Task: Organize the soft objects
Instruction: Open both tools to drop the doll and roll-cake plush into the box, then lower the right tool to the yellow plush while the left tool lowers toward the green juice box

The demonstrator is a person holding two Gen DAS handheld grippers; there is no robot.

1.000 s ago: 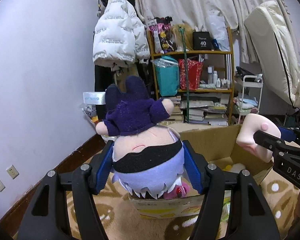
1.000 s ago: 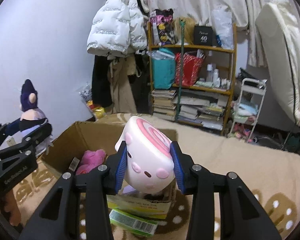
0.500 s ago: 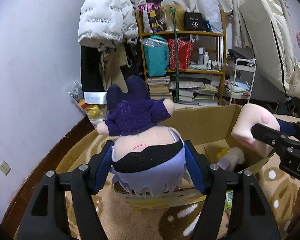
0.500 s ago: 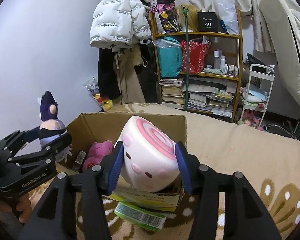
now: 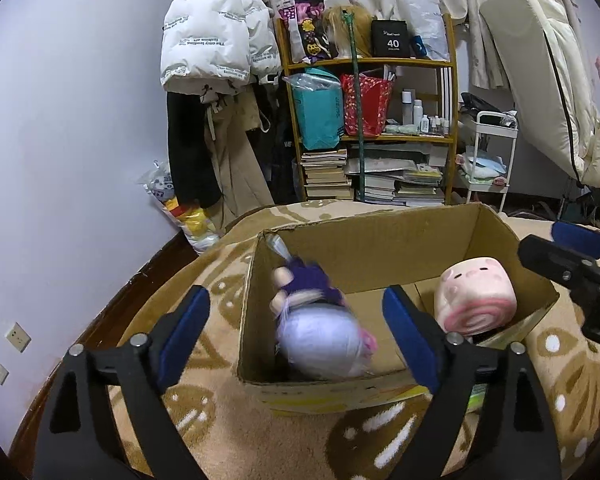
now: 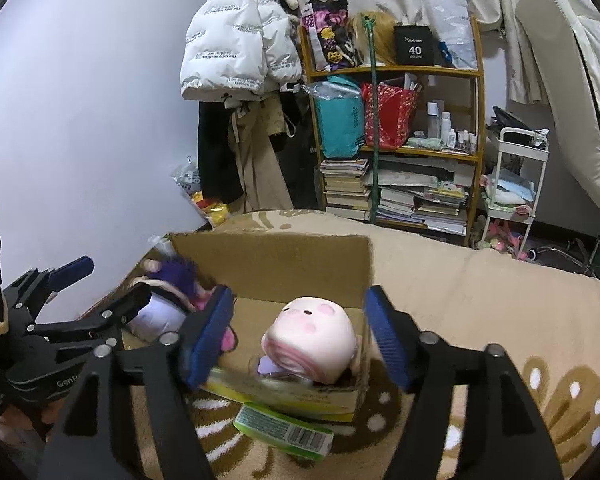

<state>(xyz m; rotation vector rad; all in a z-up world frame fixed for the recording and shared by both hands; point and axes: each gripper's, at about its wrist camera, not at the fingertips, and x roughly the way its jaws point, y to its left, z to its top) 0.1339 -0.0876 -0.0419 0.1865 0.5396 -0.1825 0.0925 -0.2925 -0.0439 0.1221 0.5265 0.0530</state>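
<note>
Two grippers hang over one cardboard box (image 5: 364, 248), and both are released, their blue pads spread wide with nothing between them. Nearest the left wrist camera, the left gripper (image 5: 296, 330) frames the purple doll (image 5: 320, 320), which lies inside the box against its left wall; the doll's long axis runs away from that camera, pale lavender head (image 5: 320, 340) toward the near wall and purple body and pink hands toward the far wall. It is motion-blurred, so its face cannot be made out, and the near wall cuts off its underside. From the right wrist camera, the right gripper (image 6: 300, 336) straddles the pink roll plush (image 6: 312, 344), which sits in the box's right part with its spiral end toward the near wall and its small face turned up and toward the far wall; its base is hidden by the box rim. Just in front of the box a green packet (image 6: 284, 430) pokes out from beneath it on the patterned beige blanket (image 6: 480, 300). Well behind stand a cluttered wooden shelf (image 5: 380, 128) and a hanging white puffer jacket (image 5: 212, 36).
</note>
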